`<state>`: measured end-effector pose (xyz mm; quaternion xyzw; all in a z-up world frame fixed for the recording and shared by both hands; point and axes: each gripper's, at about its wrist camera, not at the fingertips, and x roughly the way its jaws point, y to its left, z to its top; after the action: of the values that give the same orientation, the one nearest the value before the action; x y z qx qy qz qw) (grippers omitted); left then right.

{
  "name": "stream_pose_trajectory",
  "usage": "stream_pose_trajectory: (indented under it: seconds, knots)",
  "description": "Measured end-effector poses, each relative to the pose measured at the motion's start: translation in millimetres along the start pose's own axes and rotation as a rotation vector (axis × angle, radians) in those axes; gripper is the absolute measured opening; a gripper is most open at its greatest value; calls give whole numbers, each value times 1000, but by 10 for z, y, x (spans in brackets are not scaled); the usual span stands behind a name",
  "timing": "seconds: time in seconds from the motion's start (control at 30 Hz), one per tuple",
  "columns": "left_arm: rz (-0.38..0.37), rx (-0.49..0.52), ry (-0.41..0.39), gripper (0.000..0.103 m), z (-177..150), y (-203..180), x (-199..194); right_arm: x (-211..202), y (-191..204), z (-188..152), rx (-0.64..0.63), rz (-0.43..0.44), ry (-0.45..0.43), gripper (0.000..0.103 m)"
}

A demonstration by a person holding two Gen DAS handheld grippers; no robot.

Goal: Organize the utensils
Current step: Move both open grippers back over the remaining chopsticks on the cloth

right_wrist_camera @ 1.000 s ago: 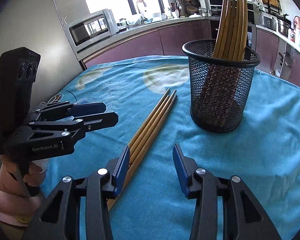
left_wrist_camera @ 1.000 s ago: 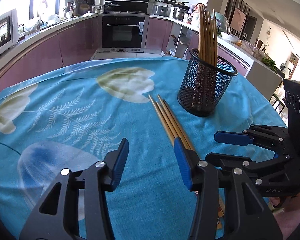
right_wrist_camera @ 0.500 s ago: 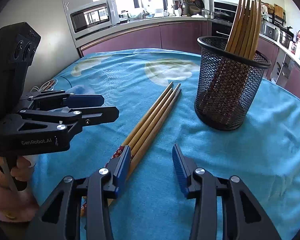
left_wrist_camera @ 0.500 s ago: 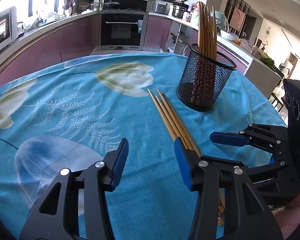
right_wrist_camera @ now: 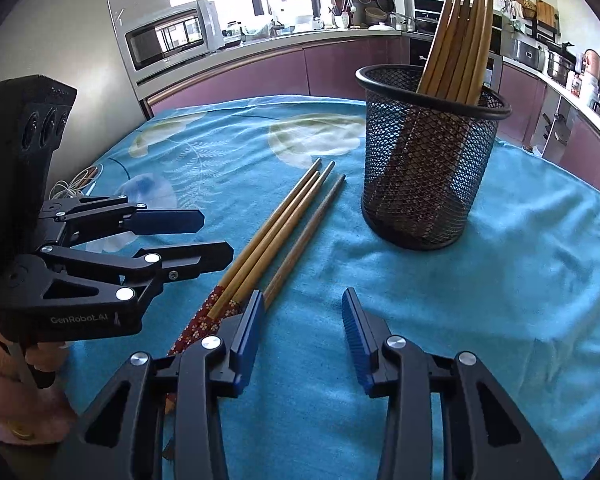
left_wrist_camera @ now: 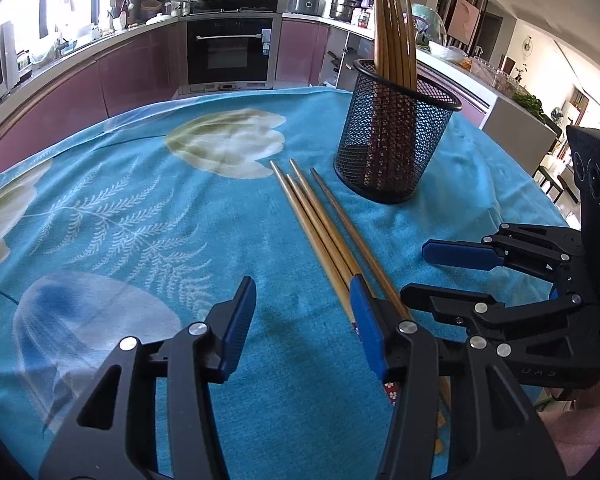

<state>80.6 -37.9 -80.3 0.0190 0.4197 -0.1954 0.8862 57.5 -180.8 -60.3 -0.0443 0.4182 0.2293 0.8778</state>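
Lying between grippers | 4 chopsticks point(right_wrist_camera: 284, 232) | right gripper point(right_wrist_camera: 302, 336) agape

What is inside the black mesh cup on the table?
The mesh cup holds several wooden chopsticks standing upright, leaning toward one side, their tops well above the rim. Their lower parts show only dimly through the mesh; the cup's bottom cannot be seen.

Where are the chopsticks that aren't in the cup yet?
The loose chopsticks lie flat on the blue tablecloth, just left of the black mesh cup in the right wrist view.
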Motion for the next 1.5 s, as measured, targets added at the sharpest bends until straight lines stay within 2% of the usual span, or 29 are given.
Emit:
stream_pose_trajectory:
  seconds: [0.3, 0.77, 0.87, 1.03, 1.43, 1.5]
  knots:
    - [6, 3, 11, 48, -12, -11, 34, 5, -2, 24, 18, 50, -10, 37]
    - [30, 28, 25, 49, -2, -62, 90, 0, -40, 38, 45, 52, -14, 37]
    - [39, 42, 28, 45, -6, -82, 84, 4, -22, 47, 38, 57, -15, 37]
    - [17, 27, 33, 29, -17, -60, 62, 36, 13, 73, 27, 57, -12, 37]
    - [-2, -8, 34, 9, -61, -38, 31, 78, 24, 85, 7, 36, 8, 31]
    - [-1, -15, 35, 9, -77, -35, 23, 64, 4, 83, 10, 34, 9, 30]
